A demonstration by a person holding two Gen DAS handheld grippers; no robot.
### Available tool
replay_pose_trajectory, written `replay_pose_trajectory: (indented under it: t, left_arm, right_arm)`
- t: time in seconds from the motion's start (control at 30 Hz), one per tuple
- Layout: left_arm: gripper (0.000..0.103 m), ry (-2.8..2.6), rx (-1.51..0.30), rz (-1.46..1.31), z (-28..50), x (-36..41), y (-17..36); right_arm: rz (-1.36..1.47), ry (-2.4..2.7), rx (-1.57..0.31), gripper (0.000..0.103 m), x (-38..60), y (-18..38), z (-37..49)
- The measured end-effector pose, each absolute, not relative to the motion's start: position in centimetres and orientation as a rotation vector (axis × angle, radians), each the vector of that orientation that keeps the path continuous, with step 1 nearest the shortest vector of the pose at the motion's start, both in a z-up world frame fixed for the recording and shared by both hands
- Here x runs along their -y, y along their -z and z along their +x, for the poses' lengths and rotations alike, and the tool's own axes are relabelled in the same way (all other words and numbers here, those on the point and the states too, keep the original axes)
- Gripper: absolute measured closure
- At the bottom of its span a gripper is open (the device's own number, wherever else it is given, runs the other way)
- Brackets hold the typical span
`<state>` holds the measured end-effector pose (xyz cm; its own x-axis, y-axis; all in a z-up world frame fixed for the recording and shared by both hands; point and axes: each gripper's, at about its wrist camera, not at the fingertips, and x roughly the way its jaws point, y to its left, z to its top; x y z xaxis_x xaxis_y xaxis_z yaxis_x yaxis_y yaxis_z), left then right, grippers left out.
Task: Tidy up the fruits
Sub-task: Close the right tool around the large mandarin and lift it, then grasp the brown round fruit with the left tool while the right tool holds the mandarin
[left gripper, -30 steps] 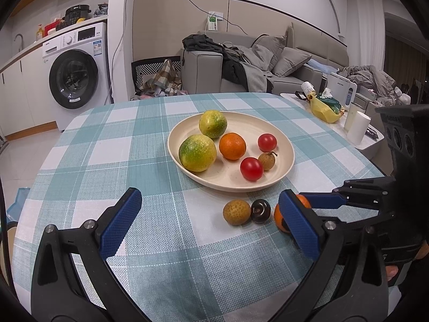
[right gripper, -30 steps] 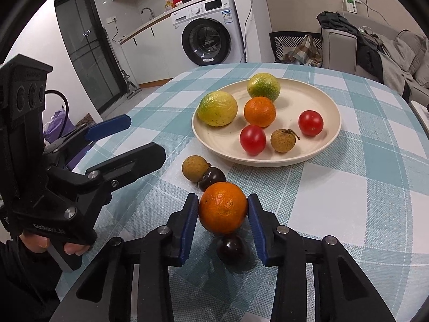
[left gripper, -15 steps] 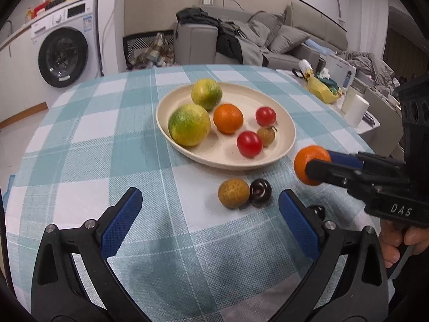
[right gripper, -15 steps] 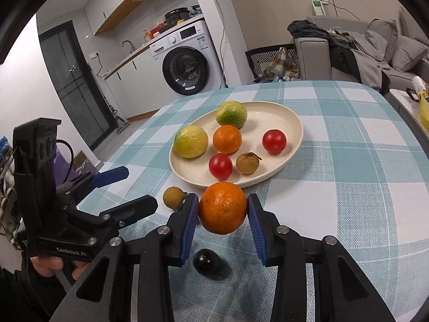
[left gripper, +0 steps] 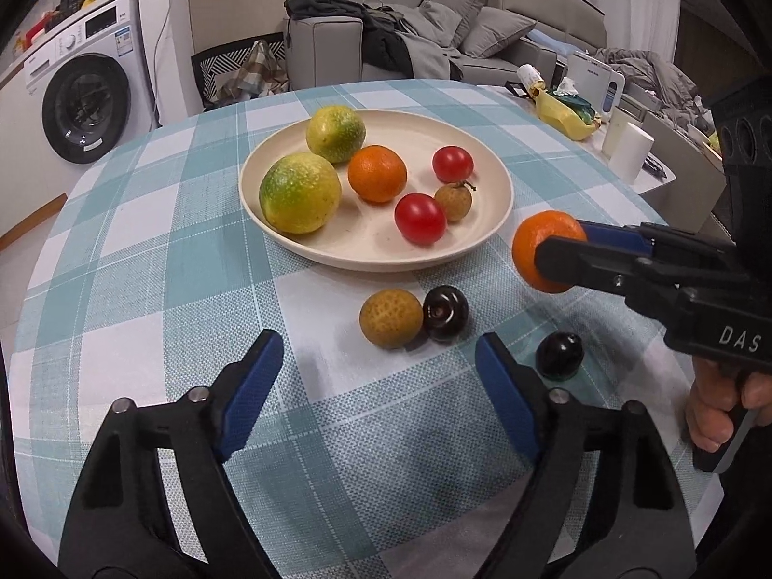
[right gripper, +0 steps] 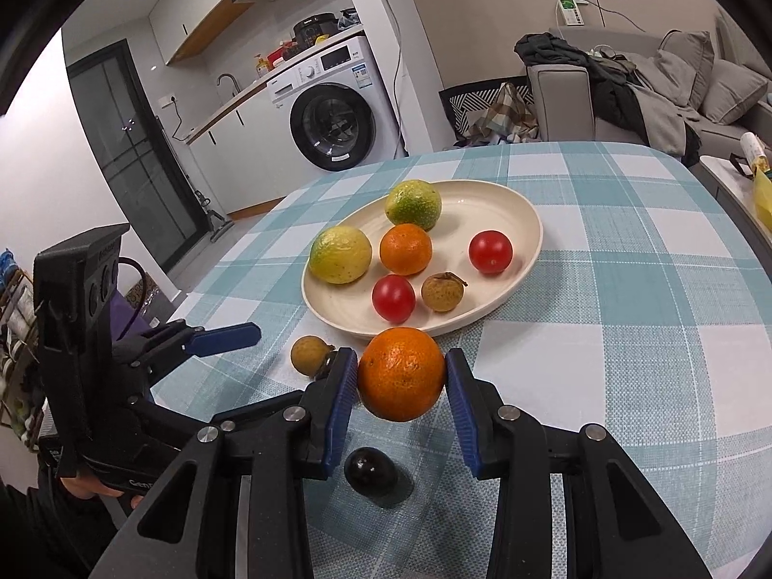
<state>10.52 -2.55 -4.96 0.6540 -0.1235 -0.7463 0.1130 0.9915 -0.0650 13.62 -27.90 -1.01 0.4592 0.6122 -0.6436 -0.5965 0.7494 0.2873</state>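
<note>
Above the cloth, short of the plate: the held orange [right gripper: 400, 374] is clamped between the blue pads of the right gripper [right gripper: 401, 403], clear of the table.
What has changed: a second ago this orange sat low on the cloth between the same pads; now it hangs in the air near the front rim of the cream plate [left gripper: 502, 193]. The grip looks equally tight in both moments.
What that means: the pick seems done and the carry begun; I judge the drop into the plate comes next.
Left gripper [left gripper: 379, 388]: was spread wide, now its jaws are closing with nothing between them; the brown longan [left gripper: 391, 318] lies just ahead of the pads, so it reads as the next target.
Loose fruit: a dark plum [left gripper: 445, 312] touches the longan; a second dark plum [left gripper: 559, 354] sits apart, beneath the right gripper.
Already on the plate: two green-yellow citrus, one orange, two red tomatoes, one small longan with a stem.
Surface: round table under a teal-and-white checked tablecloth [left gripper: 144, 251].
Room: washing machine [right gripper: 333, 120] under a counter on one side, grey sofa [left gripper: 482, 34] heaped with clothes and cushions behind.
</note>
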Motion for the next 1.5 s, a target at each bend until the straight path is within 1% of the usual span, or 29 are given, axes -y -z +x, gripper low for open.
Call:
replay_pose_trajectory:
  t: [0.07, 0.13, 0.23, 0.47, 0.53, 0.6, 0.8, 1.5]
  left_arm:
    - [0.030, 0.134, -0.846, -0.028, 10.5, 2.3, 5.0]
    - [0.038, 0.128, -0.857, -0.047, 10.8, 1.9, 5.1]
    - [0.048, 0.116, -0.878, -0.070, 11.2, 1.3, 5.4]
    - [0.051, 0.122, -0.876, -0.066, 11.7, 1.3, 5.4]
    - [0.054, 0.127, -0.868, -0.062, 11.8, 1.4, 5.3]
    - [0.059, 0.135, -0.861, -0.057, 12.0, 1.5, 5.2]
    - [0.081, 0.190, -0.848, -0.054, 12.2, 2.0, 4.9]
    - [0.082, 0.191, -0.820, -0.069, 10.8, 1.3, 4.3]
  right_arm:
    - [0.024, -0.741, -0.801, 0.065, 28.0, 1.0, 13.6]
    - [0.026, -0.741, -0.801, 0.065, 28.0, 1.0, 13.7]
    - [0.028, -0.742, -0.804, 0.065, 28.0, 1.0, 13.7]
    - [0.025, -0.743, -0.807, 0.065, 28.0, 1.1, 13.7]
    - [0.026, -0.744, -0.808, 0.065, 28.0, 1.1, 13.7]
    - [0.026, -0.743, -0.809, 0.065, 28.0, 1.1, 13.6]
    - [0.025, -0.745, -0.811, 0.065, 28.0, 1.2, 13.7]
    - [0.025, -0.742, -0.812, 0.065, 28.0, 1.2, 13.9]
